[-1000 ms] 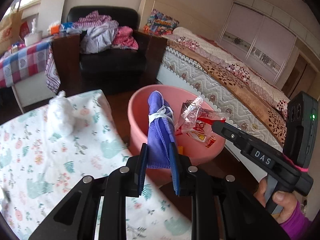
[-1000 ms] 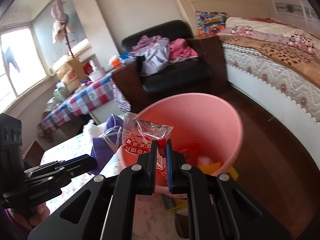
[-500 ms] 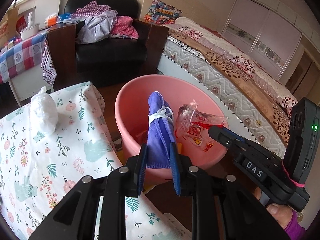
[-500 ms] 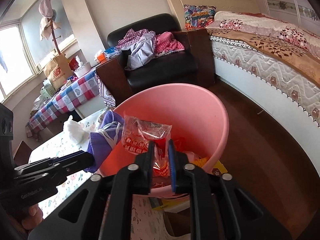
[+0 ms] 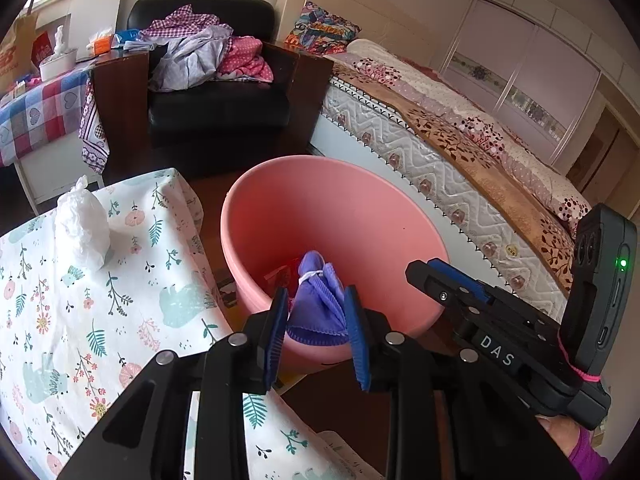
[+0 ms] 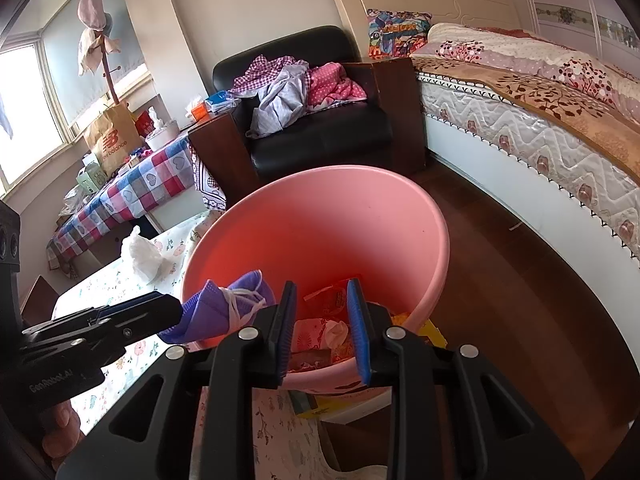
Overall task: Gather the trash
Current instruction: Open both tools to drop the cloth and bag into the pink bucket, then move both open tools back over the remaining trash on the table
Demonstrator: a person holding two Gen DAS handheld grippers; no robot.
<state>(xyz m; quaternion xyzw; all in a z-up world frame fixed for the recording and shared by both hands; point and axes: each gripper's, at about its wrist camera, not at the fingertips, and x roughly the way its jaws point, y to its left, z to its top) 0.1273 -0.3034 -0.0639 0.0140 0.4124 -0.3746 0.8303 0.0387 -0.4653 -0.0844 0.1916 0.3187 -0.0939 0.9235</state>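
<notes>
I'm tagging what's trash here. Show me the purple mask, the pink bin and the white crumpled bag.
purple mask [image 5: 316, 308]: left wrist view, on its pleated body between the fingers.
pink bin [image 6: 328, 232]: right wrist view, on the bare inner wall.
white bag [image 5: 82, 228]: left wrist view, on its crumpled middle.

Folded purple mask [image 5: 316, 304] over pink bin [image 5: 280, 200] holding wrappers [image 6: 332, 300]

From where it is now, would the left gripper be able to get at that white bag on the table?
Probably yes, once it drops the purple mask between its pads: the white bag sits alone on the tablecloth, left of the left gripper, nothing between.
</notes>
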